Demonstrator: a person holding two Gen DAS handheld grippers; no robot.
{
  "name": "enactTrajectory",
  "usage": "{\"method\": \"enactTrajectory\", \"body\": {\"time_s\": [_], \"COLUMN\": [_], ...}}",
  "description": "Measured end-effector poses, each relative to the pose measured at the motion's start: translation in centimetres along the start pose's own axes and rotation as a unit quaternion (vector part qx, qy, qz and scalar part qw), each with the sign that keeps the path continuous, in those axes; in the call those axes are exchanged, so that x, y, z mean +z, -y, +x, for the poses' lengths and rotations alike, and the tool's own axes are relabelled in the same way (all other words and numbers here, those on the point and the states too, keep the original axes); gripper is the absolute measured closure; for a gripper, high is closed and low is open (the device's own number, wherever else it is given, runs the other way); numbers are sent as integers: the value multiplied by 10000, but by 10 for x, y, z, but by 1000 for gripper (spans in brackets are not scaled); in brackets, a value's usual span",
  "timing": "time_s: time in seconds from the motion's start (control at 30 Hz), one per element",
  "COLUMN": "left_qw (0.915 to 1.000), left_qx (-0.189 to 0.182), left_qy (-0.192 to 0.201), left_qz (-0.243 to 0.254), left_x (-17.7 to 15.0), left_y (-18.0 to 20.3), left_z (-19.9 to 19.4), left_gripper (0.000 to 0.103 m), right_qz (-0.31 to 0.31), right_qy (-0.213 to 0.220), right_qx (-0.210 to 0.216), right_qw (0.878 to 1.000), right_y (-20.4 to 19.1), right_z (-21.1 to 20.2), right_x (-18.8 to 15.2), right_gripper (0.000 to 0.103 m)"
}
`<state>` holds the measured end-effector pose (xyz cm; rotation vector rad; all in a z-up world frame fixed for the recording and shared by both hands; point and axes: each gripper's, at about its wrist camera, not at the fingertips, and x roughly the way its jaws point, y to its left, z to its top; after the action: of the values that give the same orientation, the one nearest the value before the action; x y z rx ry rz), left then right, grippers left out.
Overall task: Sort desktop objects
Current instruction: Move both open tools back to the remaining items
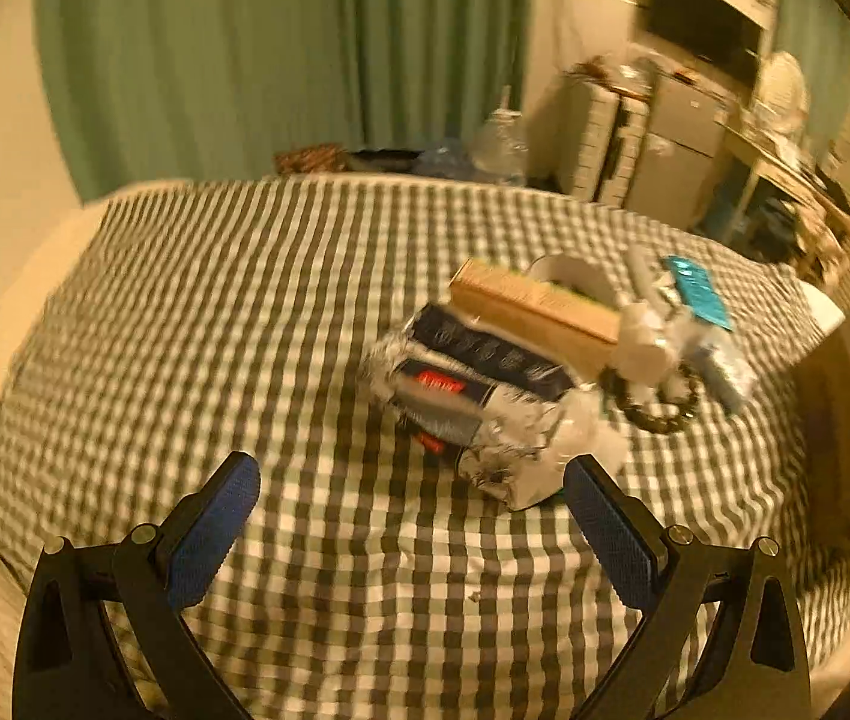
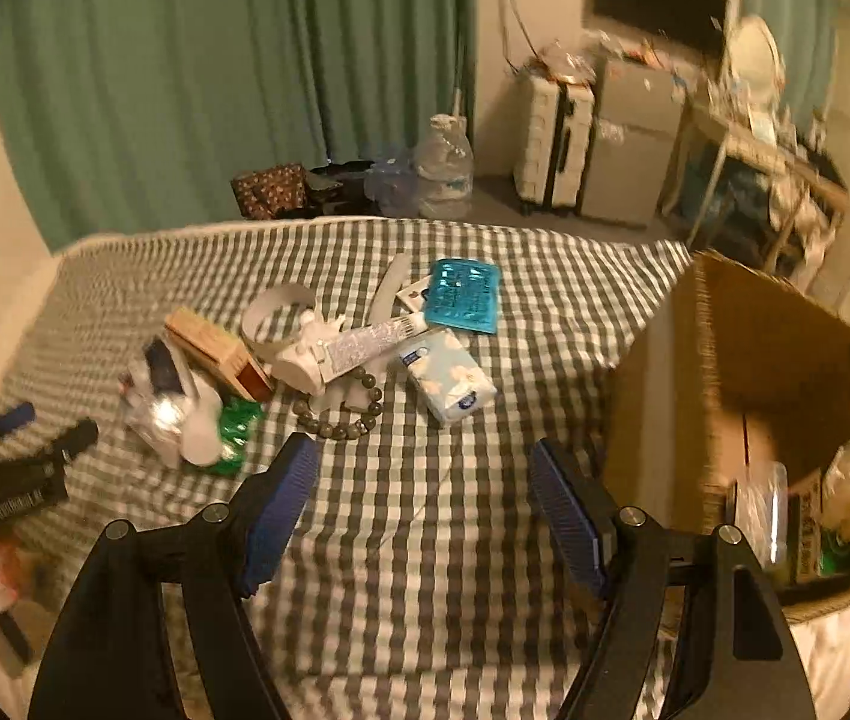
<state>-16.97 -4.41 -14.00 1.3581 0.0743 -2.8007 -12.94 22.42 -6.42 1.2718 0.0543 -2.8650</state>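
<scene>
My left claw (image 1: 410,489) and right claw (image 2: 422,468) both hang open and empty over the green-checked cloth surface (image 2: 425,570). The jumbled clutter pile (image 2: 329,348) sits mid-cloth; the brown cardboard box (image 2: 743,360) at its right edge already holds sorted items.

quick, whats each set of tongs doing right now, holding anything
Left tongs: open, holding nothing, above the checked cloth.
Right tongs: open, holding nothing, beside the cardboard box.

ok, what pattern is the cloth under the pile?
Grey-and-white check cloth, clearest in the right wrist view.
</scene>
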Motion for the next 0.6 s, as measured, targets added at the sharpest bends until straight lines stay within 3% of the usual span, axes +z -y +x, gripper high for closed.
{"method": "enactTrajectory", "body": {"time_s": [0.1, 0.23, 0.43, 0.6], "left_qw": [9997, 9991, 9990, 9987], "left_qx": [-114, -186, -249, -510], "left_qy": [-14, 315, 245, -14], "left_qz": [-214, -227, 286, 10], "left_x": [-4, -10, 0, 20], "left_y": [0, 5, 30, 33], "left_z": [12, 9, 24, 54], "left_gripper": [0, 0, 0, 0], "right_qz": [-397, -231, -698, -693], "right_qy": [335, 672, 503, 351], "right_qx": [-145, 190, 534, 740], "right_qw": [9985, 9973, 9949, 9942], "right_y": [-30, -50, -78, -83], "right_z": [17, 33, 65, 86], "right_x": [-22, -51, -62, -67], "right_gripper": [29, 29, 29, 29]}}
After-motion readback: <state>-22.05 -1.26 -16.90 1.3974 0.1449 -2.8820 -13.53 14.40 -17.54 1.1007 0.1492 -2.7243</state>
